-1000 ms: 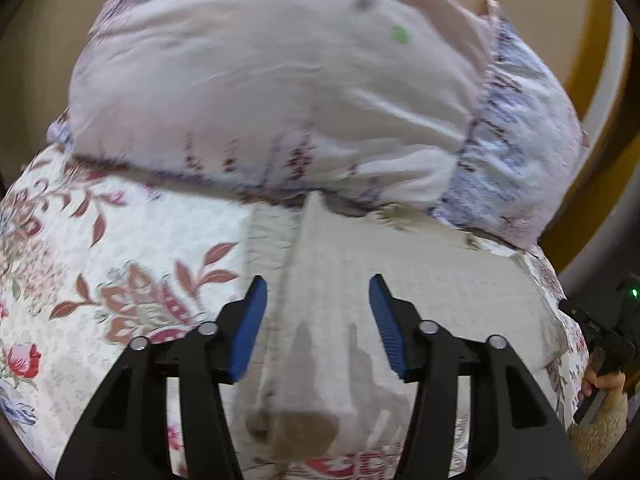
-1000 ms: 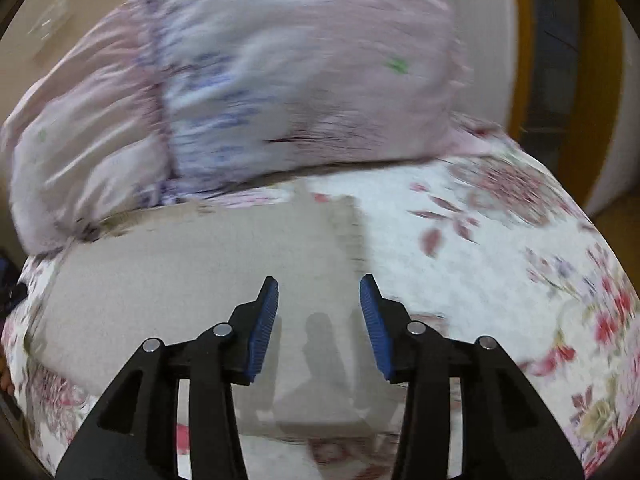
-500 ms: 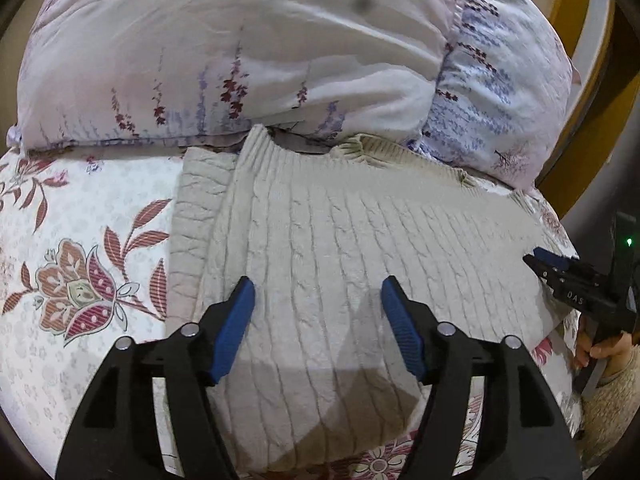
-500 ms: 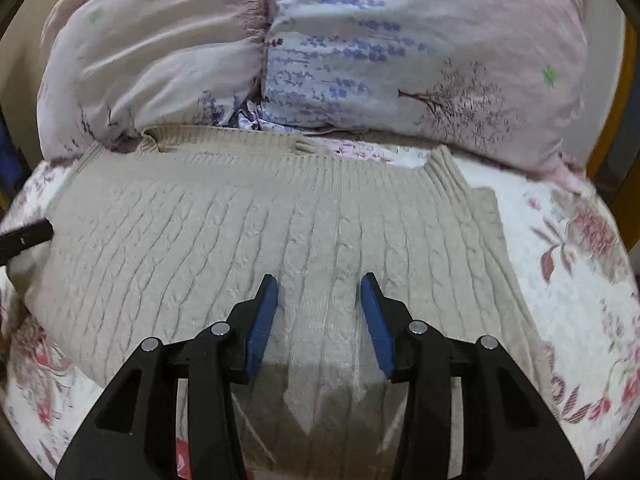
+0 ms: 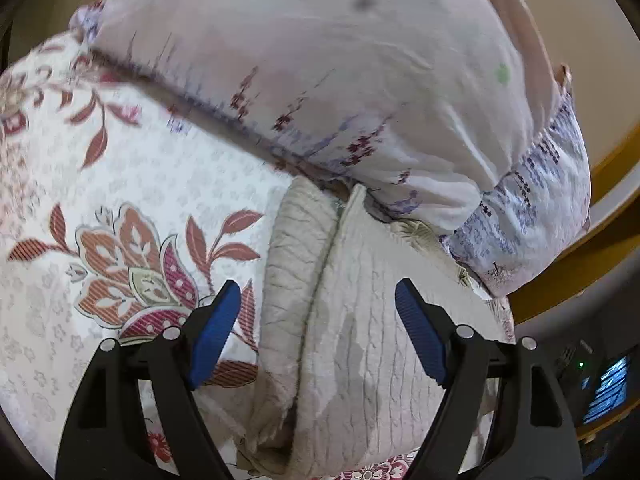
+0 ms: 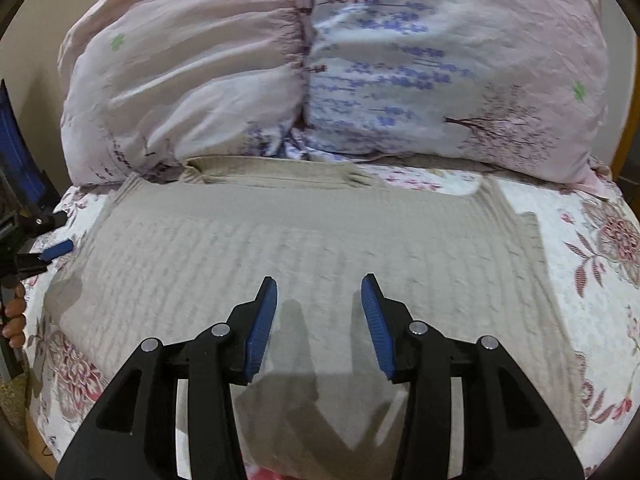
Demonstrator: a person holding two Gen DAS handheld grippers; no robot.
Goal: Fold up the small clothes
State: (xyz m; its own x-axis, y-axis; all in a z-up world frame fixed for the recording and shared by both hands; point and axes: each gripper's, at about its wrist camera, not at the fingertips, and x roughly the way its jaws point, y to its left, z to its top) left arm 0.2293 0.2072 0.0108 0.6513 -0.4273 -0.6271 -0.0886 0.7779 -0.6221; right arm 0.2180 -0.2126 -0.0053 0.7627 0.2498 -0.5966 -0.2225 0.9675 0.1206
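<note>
A beige cable-knit sweater (image 6: pixel 304 248) lies flat on the floral bedspread, collar toward the pillows. In the left wrist view the sweater (image 5: pixel 360 340) shows its left side, with the sleeve (image 5: pixel 296 264) folded along the body. My left gripper (image 5: pixel 316 332) is open, low over that left edge and sleeve, holding nothing. My right gripper (image 6: pixel 318 320) is open above the sweater's lower middle, holding nothing. The left gripper also shows at the left edge of the right wrist view (image 6: pixel 44 256).
Two pale floral pillows (image 6: pixel 320 72) lie against the sweater's collar end. The floral bedspread (image 5: pixel 120 208) extends to the left and right of the sweater. A wooden bed frame (image 5: pixel 580 272) runs along the right side.
The left gripper has swung left and lower over the sweater's left edge and sleeve, jaws a bit wider. The right gripper has shifted only slightly over the sweater's middle.
</note>
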